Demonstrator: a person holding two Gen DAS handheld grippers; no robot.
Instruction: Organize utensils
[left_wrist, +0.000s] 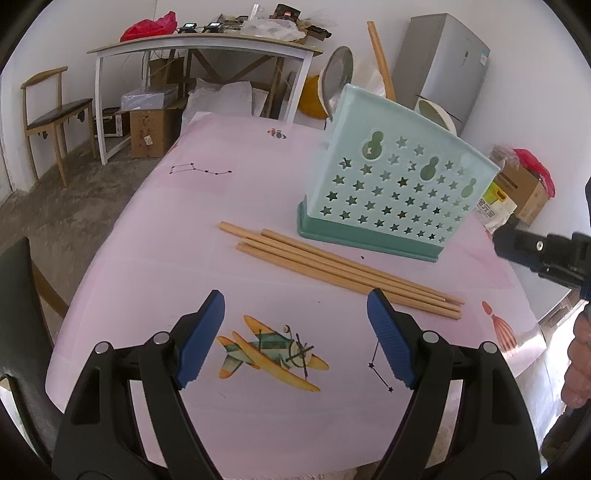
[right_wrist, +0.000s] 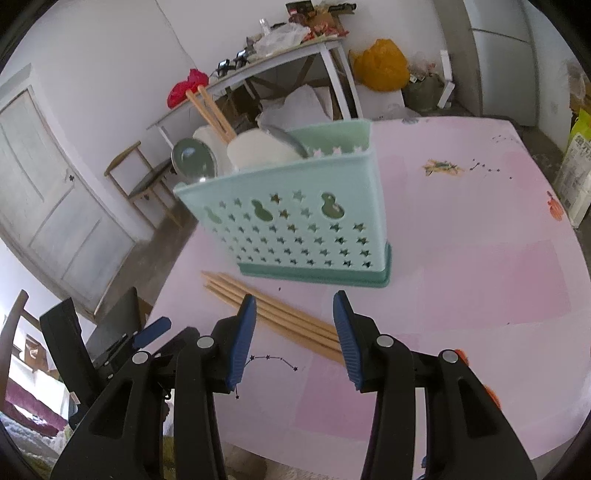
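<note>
chopsticks (right_wrist: 273, 314) tips hidden by right gripper (right_wrist: 294, 338), holder (right_wrist: 295, 229) contents unclear

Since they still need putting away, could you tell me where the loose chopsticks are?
The chopsticks lie flat on the pink tablecloth, just in front of the teal utensil holder, ahead of the right gripper.

Both wrist cameras are looking steeply down along their jaws, close over the pink table (left_wrist: 155, 229). Each is seeing the utensil basket (left_wrist: 391, 184) and loose chopsticks (right_wrist: 288, 317) just ahead of its jaws, from opposite sides.
</note>
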